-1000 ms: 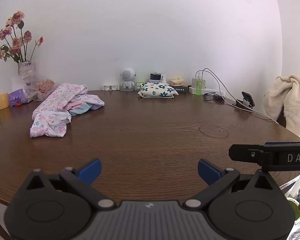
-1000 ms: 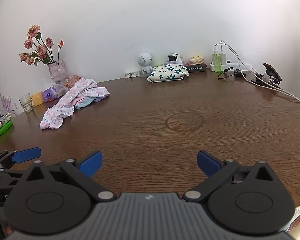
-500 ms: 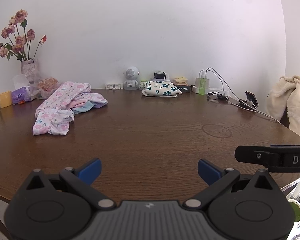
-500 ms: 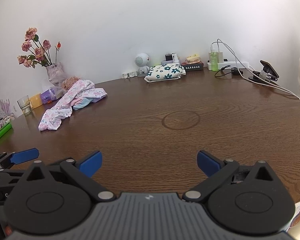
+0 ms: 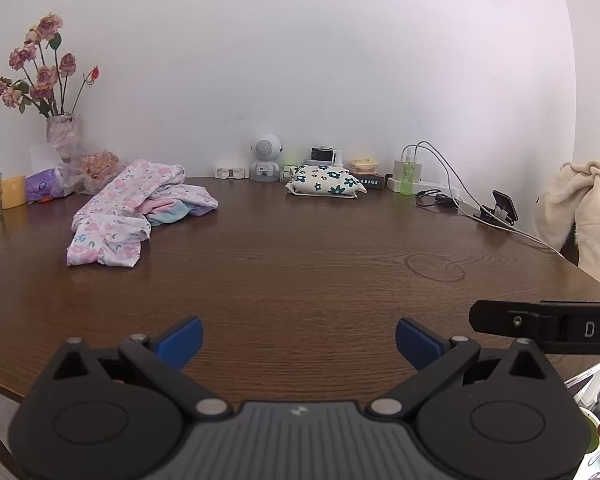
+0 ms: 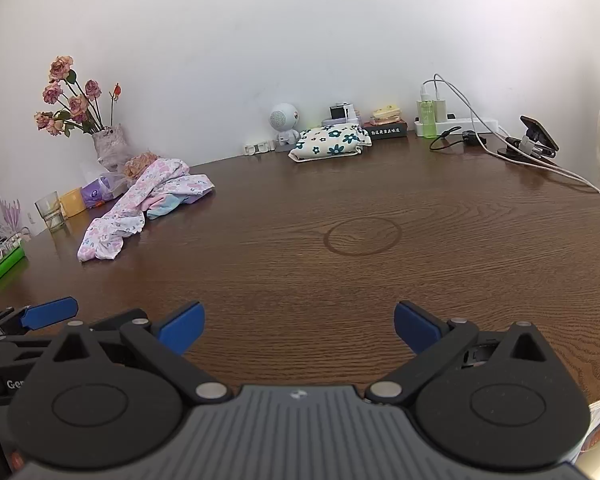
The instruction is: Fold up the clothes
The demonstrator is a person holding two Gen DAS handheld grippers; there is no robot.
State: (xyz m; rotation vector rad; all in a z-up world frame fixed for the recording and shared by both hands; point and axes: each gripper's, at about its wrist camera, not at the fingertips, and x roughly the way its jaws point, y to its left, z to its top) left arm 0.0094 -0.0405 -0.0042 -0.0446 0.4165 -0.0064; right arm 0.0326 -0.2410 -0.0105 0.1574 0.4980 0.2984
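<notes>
Presently the left gripper [image 5: 299,338] and right gripper [image 6: 299,326] are held spread wide and empty above the near table [image 5: 300,264] edge. The crumpled floral clothes [image 5: 128,216] lie far left, well apart; one loose edge should be reached for and pinched, not the whole heap

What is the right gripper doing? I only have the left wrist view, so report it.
Observer: The right gripper is open, with nothing between its fingers, above the table.
Operator: Tell me what lies left of the glass.
Observer: A green box lies near the table's left edge, nearer us than the glass.
Operator: Place the clothes relative to the right gripper.
Observer: The clothes lie well ahead of it and to its left, and nothing touches them.
</notes>
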